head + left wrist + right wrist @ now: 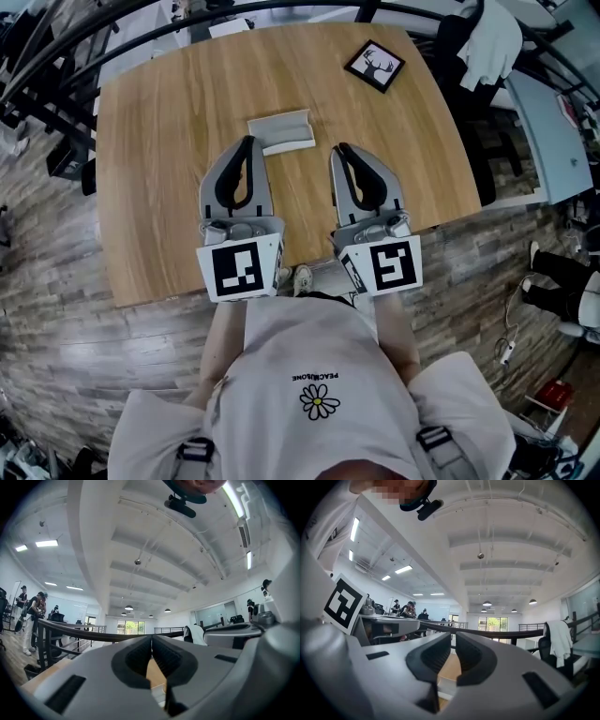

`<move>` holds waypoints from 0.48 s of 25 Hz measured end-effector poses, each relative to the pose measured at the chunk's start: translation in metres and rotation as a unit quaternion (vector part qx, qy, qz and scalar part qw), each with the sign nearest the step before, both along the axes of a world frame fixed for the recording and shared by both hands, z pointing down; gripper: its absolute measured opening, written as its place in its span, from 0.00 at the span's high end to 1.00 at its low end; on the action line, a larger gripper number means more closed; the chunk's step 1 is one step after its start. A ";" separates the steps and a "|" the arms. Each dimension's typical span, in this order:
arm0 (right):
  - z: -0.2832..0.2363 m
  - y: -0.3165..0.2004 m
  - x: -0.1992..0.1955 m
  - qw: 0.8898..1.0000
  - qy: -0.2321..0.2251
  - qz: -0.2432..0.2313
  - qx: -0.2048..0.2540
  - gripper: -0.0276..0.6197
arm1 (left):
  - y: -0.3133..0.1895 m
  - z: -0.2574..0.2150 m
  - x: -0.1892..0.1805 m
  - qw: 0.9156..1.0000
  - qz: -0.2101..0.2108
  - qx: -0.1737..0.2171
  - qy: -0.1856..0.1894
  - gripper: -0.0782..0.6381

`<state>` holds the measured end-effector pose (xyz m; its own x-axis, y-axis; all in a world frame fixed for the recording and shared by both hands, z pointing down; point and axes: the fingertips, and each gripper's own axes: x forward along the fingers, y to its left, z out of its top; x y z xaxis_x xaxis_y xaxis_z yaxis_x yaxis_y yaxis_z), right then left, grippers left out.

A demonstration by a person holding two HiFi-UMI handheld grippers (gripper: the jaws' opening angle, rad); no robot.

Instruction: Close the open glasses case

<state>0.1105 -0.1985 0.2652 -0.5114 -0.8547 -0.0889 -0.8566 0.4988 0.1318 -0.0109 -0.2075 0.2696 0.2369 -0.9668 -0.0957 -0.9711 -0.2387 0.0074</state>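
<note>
We hold left tool (247,142) and right tool (342,148) level over the table (150,187), jaws together, empty. Open glasses case (281,131) sits just ahead between them, and is mostly hidden by the jaws in both gripper views.

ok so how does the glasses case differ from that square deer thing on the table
The glasses case is pale grey and oblong; the deer square is black-framed with a white face and a dark deer head. The case lies open near the middle of the wooden table; the deer square sits near the far right edge, turned diagonally. Both rest on the tabletop.
</note>
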 end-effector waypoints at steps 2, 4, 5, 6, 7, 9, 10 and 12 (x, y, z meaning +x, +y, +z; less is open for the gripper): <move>0.006 -0.007 -0.005 1.000 0.000 -0.013 -0.011 0.88 | -0.005 -0.003 -0.002 1.000 -0.002 0.009 0.001 0.87; 0.013 -0.016 -0.009 0.999 -0.004 -0.028 -0.028 0.77 | -0.012 -0.008 -0.001 1.000 -0.002 0.021 0.001 0.87; 0.017 -0.022 -0.010 0.999 -0.008 -0.032 -0.035 0.75 | -0.016 -0.008 -0.001 1.000 -0.002 0.023 -0.001 0.87; 0.020 -0.027 -0.011 0.999 -0.011 -0.032 -0.039 0.73 | -0.020 -0.007 -0.001 1.000 -0.001 0.023 -0.001 0.87; 0.023 -0.033 -0.011 0.998 -0.012 -0.032 -0.043 0.71 | -0.024 -0.005 -0.001 1.000 0.000 0.021 -0.002 0.87; 0.031 -0.047 -0.015 0.998 -0.015 -0.036 -0.054 0.70 | -0.031 0.000 -0.003 1.000 0.000 0.018 -0.001 0.87; 0.036 -0.056 -0.018 0.997 -0.017 -0.040 -0.061 0.69 | -0.035 0.004 -0.004 1.000 0.000 0.016 -0.001 0.87; 0.052 -0.073 -0.024 0.995 -0.017 -0.052 -0.080 0.66 | -0.042 0.014 -0.005 1.000 0.002 0.011 -0.003 0.87</move>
<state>0.0865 -0.2716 0.3174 -0.5962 -0.8024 0.0258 -0.8024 0.5966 0.0149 -0.0161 -0.2496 0.2835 0.2413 -0.9636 -0.1149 -0.9701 -0.2425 -0.0032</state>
